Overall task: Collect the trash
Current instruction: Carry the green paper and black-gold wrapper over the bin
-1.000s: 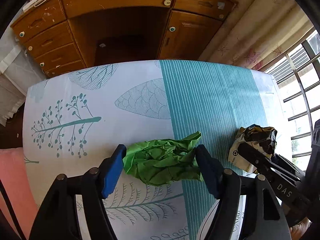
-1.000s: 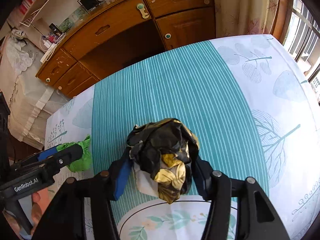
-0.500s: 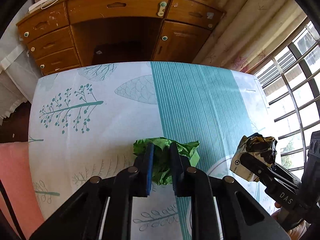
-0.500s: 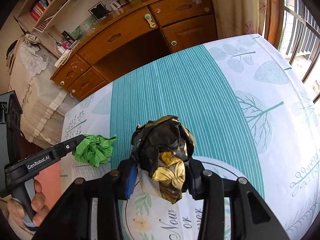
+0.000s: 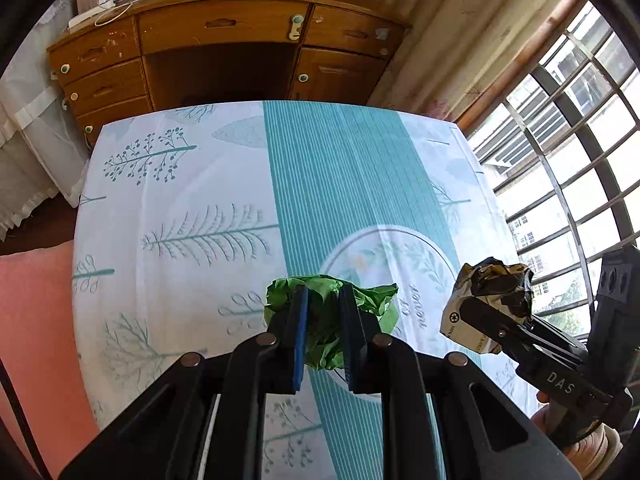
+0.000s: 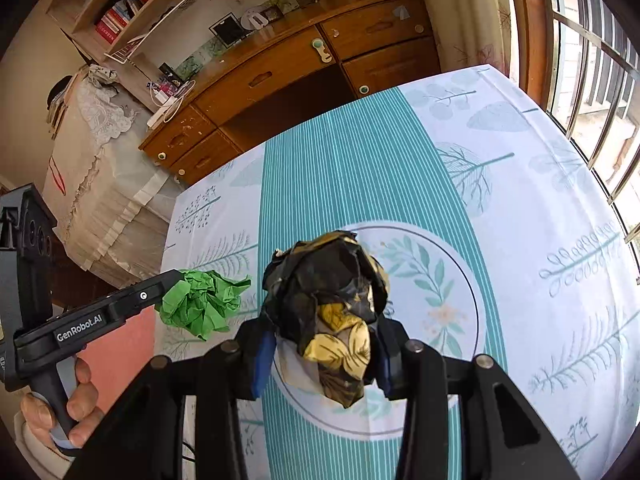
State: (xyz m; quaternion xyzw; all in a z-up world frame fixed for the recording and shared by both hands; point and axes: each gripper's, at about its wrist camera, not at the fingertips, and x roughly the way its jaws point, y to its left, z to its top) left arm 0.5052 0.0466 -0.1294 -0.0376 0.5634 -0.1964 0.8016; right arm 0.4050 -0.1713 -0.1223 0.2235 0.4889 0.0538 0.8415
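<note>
Left gripper (image 5: 323, 334) fingers are clamped on the crumpled green paper wad (image 5: 370, 300); right gripper (image 6: 322, 354) fingers are clamped on the crumpled black-and-gold wrapper (image 6: 328, 280). Both pieces hang clear above the leaf-patterned tablecloth surface (image 5: 180, 200). Recommended: hold both grips firm and carry level, since no bin is visible.

**Bright daylight, heavy fisheye bending**

Strong daylight pours in through the barred window (image 5: 560, 184) at the right of both frames, where the panes glare almost white. The patterned tablecloth (image 5: 192, 184) is evenly lit and sharp, with only soft shadows. The recess under the wooden desk (image 6: 304, 96) at the top stays dark. Straight lines bow hard toward the edges, and black vignette fills the corners. There is little motion blur.
</note>
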